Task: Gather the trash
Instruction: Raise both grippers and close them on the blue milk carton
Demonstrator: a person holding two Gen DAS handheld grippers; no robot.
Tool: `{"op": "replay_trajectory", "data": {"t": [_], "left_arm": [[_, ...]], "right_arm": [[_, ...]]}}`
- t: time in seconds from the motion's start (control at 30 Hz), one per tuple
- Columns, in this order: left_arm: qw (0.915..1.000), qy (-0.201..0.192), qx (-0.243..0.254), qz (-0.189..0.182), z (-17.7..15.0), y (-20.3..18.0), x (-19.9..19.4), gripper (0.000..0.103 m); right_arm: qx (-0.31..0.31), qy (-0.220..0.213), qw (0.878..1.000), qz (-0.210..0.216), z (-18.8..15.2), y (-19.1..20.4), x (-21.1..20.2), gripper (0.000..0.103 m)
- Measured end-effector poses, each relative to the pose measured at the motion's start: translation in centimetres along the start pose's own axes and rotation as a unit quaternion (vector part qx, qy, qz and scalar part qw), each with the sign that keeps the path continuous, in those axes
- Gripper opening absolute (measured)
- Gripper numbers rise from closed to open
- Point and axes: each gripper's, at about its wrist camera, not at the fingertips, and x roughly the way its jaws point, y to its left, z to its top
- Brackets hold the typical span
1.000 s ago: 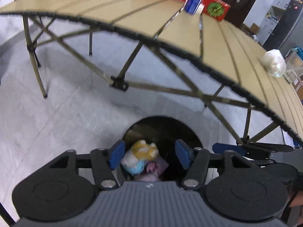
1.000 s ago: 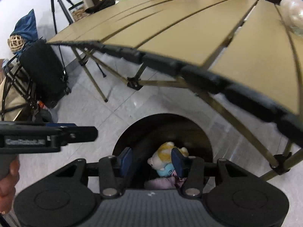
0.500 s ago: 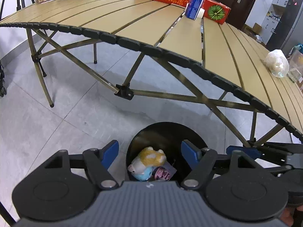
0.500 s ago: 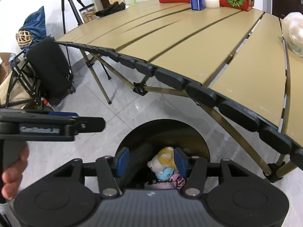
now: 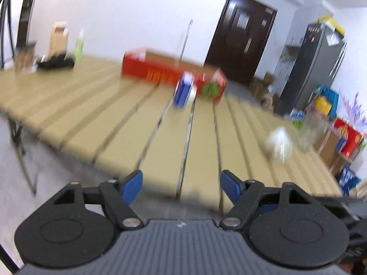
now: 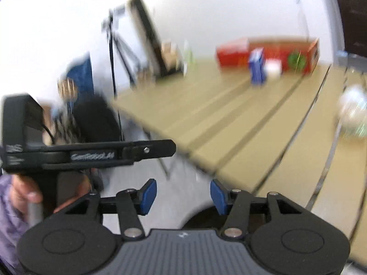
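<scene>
Both views were smeared by motion, so fine detail was hard to read. The left gripper (image 5: 181,184) had just been opening its jaws and stood wide apart with nothing between the blue pads. The right gripper (image 6: 183,193) stood part open, likewise empty, above the dark rim of the bin (image 6: 201,217) that showed just under it.

The likely next piece of trash was the white crumpled bag (image 5: 278,145), lying on the table (image 5: 119,123) toward its right edge, well apart from the red box (image 5: 169,73) at the far side. The blue carton (image 5: 183,90) stood upright just in front of that box, with a small white block (image 6: 273,68) beside it.

The bag looked light, soft and thin, probably plastic or film, and would likely crush and slide rather than resist. A pinch across its bunched top or middle seemed best, with the jaws closing well in, since a shallow grip could slip off. Its contents could not be made out.
</scene>
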Motion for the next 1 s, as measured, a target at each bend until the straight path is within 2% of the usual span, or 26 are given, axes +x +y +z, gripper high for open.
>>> {"op": "replay_trajectory", "data": {"t": [0.07,0.2,0.3,0.4,0.47,0.5,0.53,0.6,0.67,0.7,0.77,0.8,0.83,0.9,1.0], "left_arm": [[0.9997,-0.018,0.016,0.009,3.4,-1.2,2.8,0.083],[0.9931,-0.070,0.075,0.056,8.1,-4.5,11.4,0.083],[0.9876,-0.074,0.098,0.098,10.2,-5.8,18.2,0.083],[0.9870,-0.064,0.062,0.134,11.6,-5.1,22.8,0.081],[0.9910,-0.064,0.021,0.116,11.9,-3.8,23.8,0.054],[0.9943,-0.056,0.002,0.091,11.8,-3.1,23.8,0.025],[0.9962,-0.044,-0.018,0.072,11.7,-2.5,23.5,0.021],[0.9957,-0.045,-0.064,0.048,10.7,-1.6,21.1,0.021],[0.9906,-0.038,-0.130,-0.018,9.2,-0.7,17.8,0.021],[0.9827,-0.028,-0.177,-0.045,8.1,-0.1,16.1,0.021],[0.9568,0.012,-0.275,-0.093,5.1,1.0,13.3,0.021],[0.9482,0.029,-0.297,-0.108,3.6,1.2,12.4,0.023],[0.9464,0.039,-0.300,-0.114,2.2,1.3,11.6,0.038],[0.9561,0.045,-0.270,-0.106,0.6,1.2,10.7,0.065],[0.9692,0.036,-0.229,-0.081,-0.5,1.2,9.4,0.065]], "right_arm": [[0.017,-0.071,0.996,-0.051,1.1,-1.4,-1.3,0.051],[0.035,-0.150,0.975,-0.160,1.4,-3.8,-1.9,0.052],[0.068,-0.152,0.969,-0.183,1.3,-5.6,-1.6,0.052],[0.089,-0.146,0.969,-0.178,1.5,-6.8,-1.5,0.052],[0.093,-0.142,0.970,-0.175,1.6,-7.1,-1.5,0.052],[0.095,-0.139,0.970,-0.174,1.6,-7.4,-1.6,0.052],[0.096,-0.136,0.971,-0.171,1.5,-7.4,-1.5,0.052],[0.095,-0.134,0.972,-0.168,1.2,-7.0,-1.4,0.052],[0.090,-0.135,0.974,-0.160,1.2,-6.8,-0.7,0.052],[0.087,-0.137,0.974,-0.157,1.1,-6.6,-0.6,0.052],[0.085,-0.134,0.977,-0.145,0.8,-6.2,-0.6,0.052],[0.092,-0.130,0.978,-0.136,0.7,-6.2,-0.4,0.052],[0.102,-0.122,0.980,-0.122,0.6,-6.4,-0.1,0.052],[0.132,-0.100,0.982,-0.090,0.4,-6.8,0.9,0.052],[0.165,-0.081,0.980,-0.073,-0.2,-7.0,2.5,0.052]]}}
